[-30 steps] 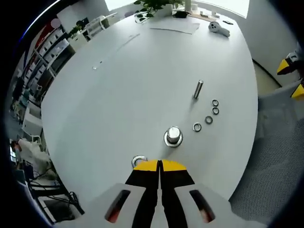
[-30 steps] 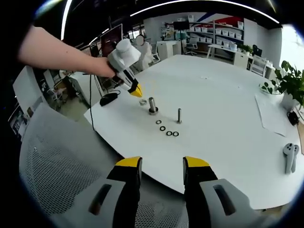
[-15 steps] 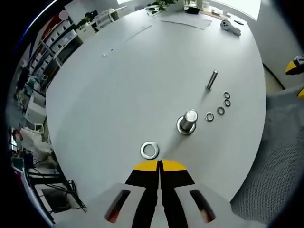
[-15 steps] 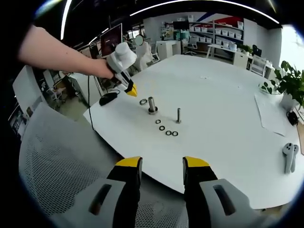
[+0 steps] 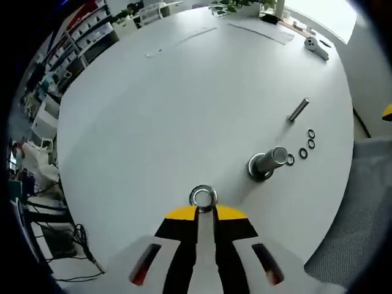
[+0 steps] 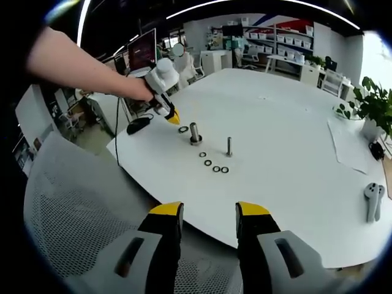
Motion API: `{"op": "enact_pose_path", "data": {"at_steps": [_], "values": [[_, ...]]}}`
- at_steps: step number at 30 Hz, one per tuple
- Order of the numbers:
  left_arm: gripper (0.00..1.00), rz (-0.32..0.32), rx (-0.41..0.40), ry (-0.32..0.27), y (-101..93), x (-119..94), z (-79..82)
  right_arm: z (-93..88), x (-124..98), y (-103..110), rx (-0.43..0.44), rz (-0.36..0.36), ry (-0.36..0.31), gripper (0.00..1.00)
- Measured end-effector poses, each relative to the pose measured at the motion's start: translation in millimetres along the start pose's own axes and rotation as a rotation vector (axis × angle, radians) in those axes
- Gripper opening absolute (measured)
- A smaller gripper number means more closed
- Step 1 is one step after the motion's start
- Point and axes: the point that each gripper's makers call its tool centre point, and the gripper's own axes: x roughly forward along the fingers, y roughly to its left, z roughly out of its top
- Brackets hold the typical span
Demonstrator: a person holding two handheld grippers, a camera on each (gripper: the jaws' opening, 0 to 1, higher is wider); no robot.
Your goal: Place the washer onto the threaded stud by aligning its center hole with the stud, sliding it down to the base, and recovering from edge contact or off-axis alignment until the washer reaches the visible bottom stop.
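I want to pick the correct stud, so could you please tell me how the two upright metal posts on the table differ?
The thick stud is stout and stands on a wide round base; the thin pin is slim, with no visible base. The stud stands nearer the left gripper and the washer; the pin stands farther off. Both are upright, bare metal.

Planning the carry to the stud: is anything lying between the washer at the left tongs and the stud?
Nothing visible does. The washer lies at the left tongs, and bare table separates it from the stud; the small rings lie beyond it.
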Motion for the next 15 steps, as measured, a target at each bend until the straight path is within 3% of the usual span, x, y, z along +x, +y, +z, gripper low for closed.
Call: {"op": "enact_pose_path", "data": {"at_steps": [9, 15], "values": [[0.23, -0.021, -0.034, 0.052, 7.1, 24, -4.0, -0.3, 2, -2, 0.004, -0.003, 0.001, 0.37], [0.25, -0.013, -0.041, 0.057, 12.9, 25, -4.4, -0.3, 1, -1, 0.002, -0.003, 0.001, 0.37]]}}
